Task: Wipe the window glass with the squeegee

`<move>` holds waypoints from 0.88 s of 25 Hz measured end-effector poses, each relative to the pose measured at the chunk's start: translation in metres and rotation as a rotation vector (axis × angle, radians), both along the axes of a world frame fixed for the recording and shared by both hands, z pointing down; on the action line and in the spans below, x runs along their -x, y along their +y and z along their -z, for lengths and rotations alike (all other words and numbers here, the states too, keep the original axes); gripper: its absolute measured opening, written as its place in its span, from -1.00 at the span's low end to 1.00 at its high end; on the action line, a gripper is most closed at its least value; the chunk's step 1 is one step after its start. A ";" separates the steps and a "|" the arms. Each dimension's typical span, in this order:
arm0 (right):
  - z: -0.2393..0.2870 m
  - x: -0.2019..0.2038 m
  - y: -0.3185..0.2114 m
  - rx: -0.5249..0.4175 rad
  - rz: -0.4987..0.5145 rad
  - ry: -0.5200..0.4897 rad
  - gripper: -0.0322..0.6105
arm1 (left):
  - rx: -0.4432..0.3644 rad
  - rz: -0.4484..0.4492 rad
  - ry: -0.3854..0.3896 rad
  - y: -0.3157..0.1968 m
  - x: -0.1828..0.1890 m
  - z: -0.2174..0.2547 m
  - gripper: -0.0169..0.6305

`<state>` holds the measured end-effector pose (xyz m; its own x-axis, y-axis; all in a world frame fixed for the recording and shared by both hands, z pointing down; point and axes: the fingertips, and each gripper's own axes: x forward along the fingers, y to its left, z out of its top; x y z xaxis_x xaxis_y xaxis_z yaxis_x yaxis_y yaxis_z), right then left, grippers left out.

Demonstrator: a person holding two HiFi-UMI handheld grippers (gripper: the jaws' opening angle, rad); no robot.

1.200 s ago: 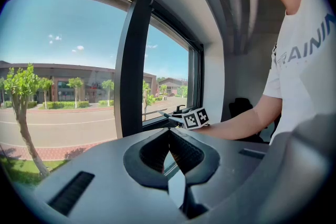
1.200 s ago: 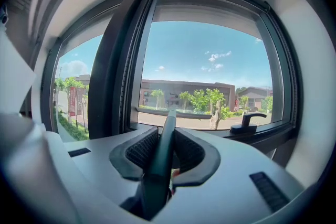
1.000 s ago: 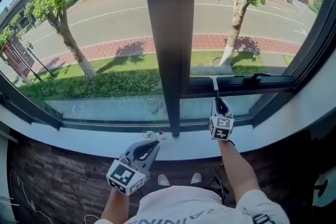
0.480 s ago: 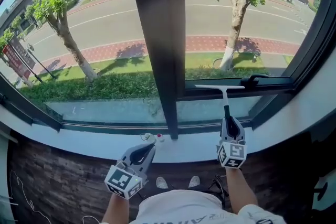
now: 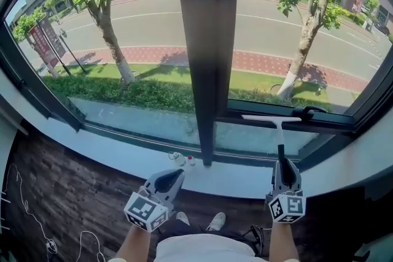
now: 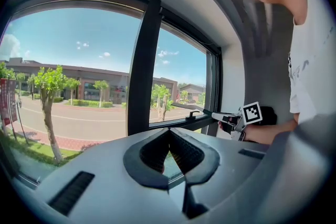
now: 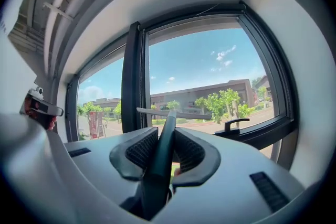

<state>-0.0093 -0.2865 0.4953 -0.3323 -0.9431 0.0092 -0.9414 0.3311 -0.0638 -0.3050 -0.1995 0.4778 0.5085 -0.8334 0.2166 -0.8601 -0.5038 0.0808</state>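
Clamping the squeegee point(image 5: 272, 119) by its dark handle, the right gripper point(image 5: 283, 164) holds the blade at the foot of the right window glass point(image 5: 344, 40), just left of the window handle point(image 5: 309, 111) (thick mullion point(image 5: 207, 40) btwn the two grippers), w/ the left gripper point(image 5: 174, 175) pinched together on nothing, near the sill point(image 5: 110, 153).

Indoor room: wide window point(image 5: 209, 40) overlooking tree-lined road point(image 5: 153, 27).

- We hold the squeegee point(image 5: 280, 132) upright by its handle in our right gripper point(image 5: 283, 164), above the white sill point(image 5: 116, 153).
- Its blade lies level at the lower right glass, just below and left of the black window handle point(image 5: 310, 110).
- Our left gripper point(image 5: 174, 176) hangs low, pointing towards the dark mullion point(image 5: 209, 40).
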 end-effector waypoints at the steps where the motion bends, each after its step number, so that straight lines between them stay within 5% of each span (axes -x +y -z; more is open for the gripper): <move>1: 0.001 0.003 0.001 -0.002 0.024 -0.009 -0.59 | -0.001 0.004 -0.001 0.004 -0.001 -0.001 -0.90; 7: 0.020 0.029 0.032 -0.072 0.144 0.103 -0.59 | -0.016 -0.006 0.010 0.038 -0.011 -0.006 -0.90; 14: 0.038 0.049 0.096 -0.074 0.199 0.019 -0.59 | -0.048 0.019 0.026 0.116 -0.005 -0.010 -0.90; 22: 0.029 0.033 0.193 -0.001 0.205 0.043 -0.59 | -0.002 0.021 0.064 0.207 -0.029 -0.021 -0.90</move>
